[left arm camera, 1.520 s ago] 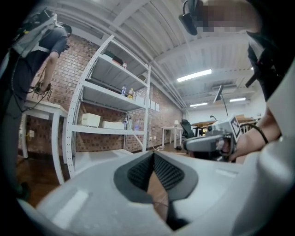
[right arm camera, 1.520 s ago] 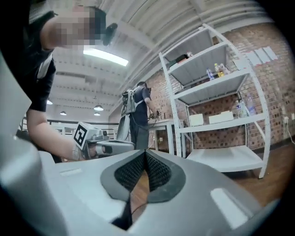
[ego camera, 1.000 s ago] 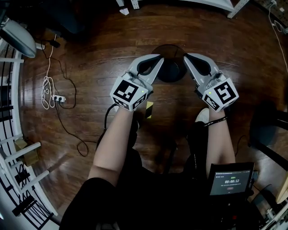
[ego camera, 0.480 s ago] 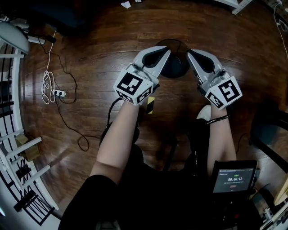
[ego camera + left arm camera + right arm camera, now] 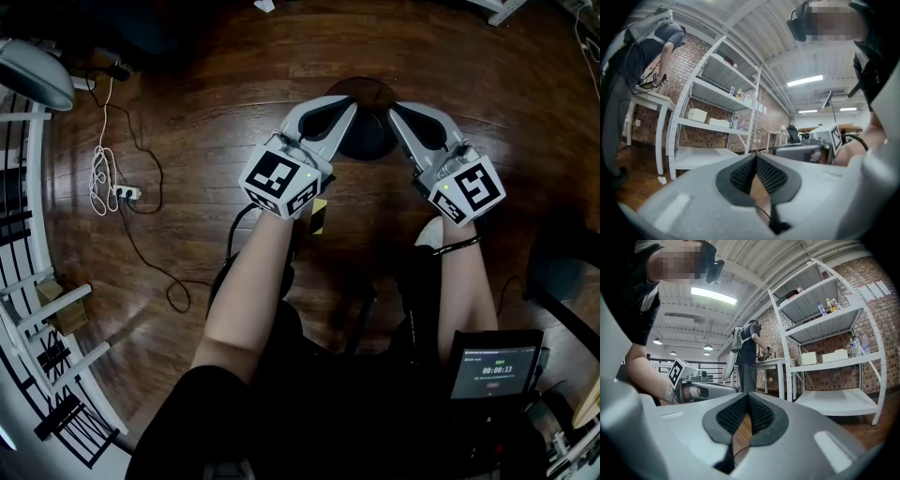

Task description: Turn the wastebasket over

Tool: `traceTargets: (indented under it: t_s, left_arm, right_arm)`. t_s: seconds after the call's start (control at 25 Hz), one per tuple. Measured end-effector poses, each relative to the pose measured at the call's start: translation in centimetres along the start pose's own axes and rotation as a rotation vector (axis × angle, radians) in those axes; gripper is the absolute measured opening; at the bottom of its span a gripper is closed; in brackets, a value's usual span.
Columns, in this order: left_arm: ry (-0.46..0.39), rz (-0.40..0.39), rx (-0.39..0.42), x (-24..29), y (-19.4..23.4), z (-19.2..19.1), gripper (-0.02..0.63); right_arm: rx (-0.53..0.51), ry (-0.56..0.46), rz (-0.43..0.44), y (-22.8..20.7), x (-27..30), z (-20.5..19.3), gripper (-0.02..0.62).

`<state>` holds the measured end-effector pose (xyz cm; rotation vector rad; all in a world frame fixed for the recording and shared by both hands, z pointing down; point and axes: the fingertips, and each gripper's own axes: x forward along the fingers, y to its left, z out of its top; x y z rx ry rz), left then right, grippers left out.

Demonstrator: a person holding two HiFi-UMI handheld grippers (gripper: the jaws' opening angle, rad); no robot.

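Our left tongs (image 5: pixel 349 103) and right tongs (image 5: pixel 395 108), both pressed together and empty, hover at opposite sides of the dark wastebasket (image 5: pixel 367 142).

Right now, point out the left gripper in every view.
Head view: left gripper left of centre, beside the wastebasket.
Left gripper view: the gripper fills the bottom centre.
Right gripper view: gripper at left, middle height.
Shared landmark: white shelves, both gripper views.
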<state>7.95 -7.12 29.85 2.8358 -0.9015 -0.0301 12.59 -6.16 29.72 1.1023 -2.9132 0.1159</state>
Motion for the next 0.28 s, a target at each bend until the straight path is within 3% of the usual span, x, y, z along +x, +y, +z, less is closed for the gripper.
traceTargets:
  t_s: [0.28]
  left_arm:
    - [0.022, 0.011, 0.013, -0.46, 0.56, -0.45, 0.002]
  right_arm:
    - [0.012, 0.012, 0.002, 0.17, 0.26, -0.75, 0.009]
